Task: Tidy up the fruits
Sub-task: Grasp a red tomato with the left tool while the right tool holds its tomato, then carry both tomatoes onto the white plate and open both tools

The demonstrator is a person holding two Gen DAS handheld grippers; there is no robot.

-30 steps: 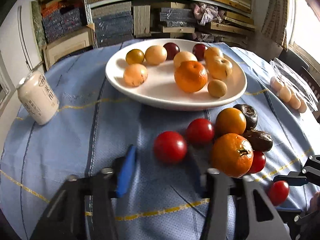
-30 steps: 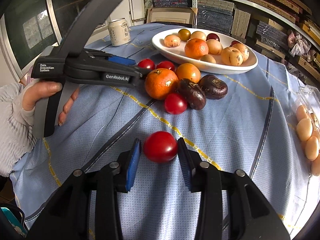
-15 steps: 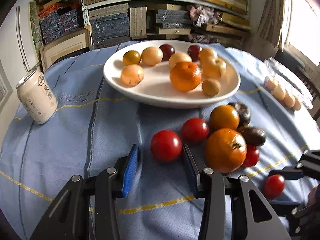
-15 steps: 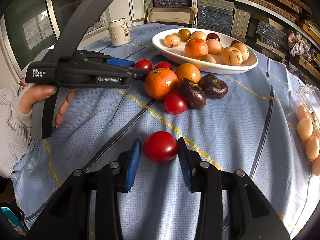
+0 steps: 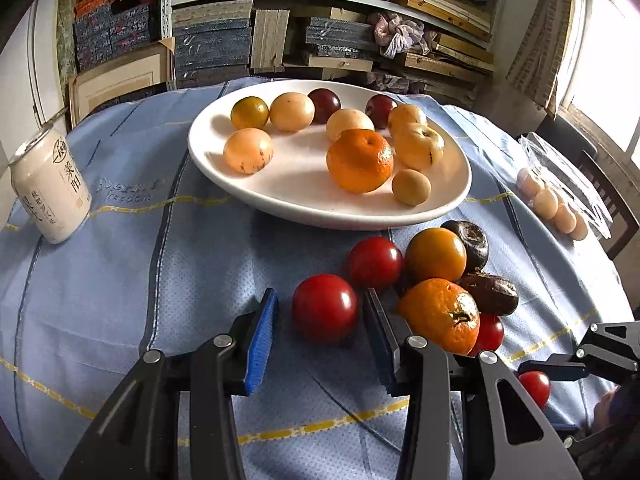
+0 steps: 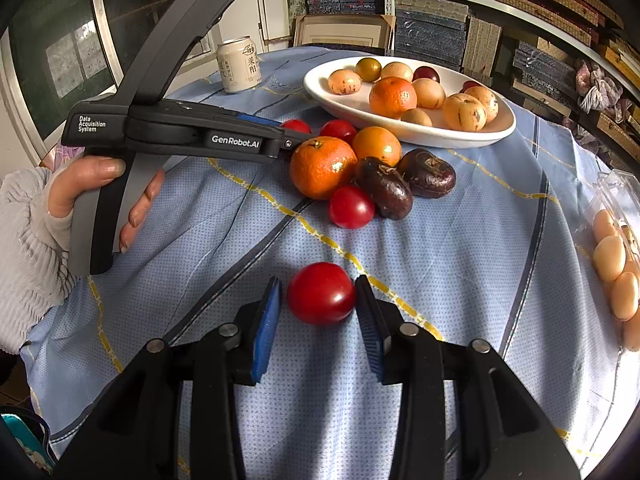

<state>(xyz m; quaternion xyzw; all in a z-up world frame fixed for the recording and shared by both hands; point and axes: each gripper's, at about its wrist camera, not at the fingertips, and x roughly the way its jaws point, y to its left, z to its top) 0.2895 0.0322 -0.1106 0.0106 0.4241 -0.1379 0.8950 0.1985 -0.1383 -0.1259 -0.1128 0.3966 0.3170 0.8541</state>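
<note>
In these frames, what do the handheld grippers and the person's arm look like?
Both grippers are matte black with ribbed blue pads and silver pivot bolts. The left gripper carries white "GenRobot.AI" and "Data Acquisition System" lettering, with a grey grip. The bare left hand emerges from a white ribbed knit sleeve.

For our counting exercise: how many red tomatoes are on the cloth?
4. One tomato between the right gripper fingers, one between the left gripper fingers, one beyond that, one against the big orange. Others may be hidden.

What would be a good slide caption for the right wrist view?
Right gripper with open jaws around a red tomato on the blue tablecloth, fruit plate behind.
</note>
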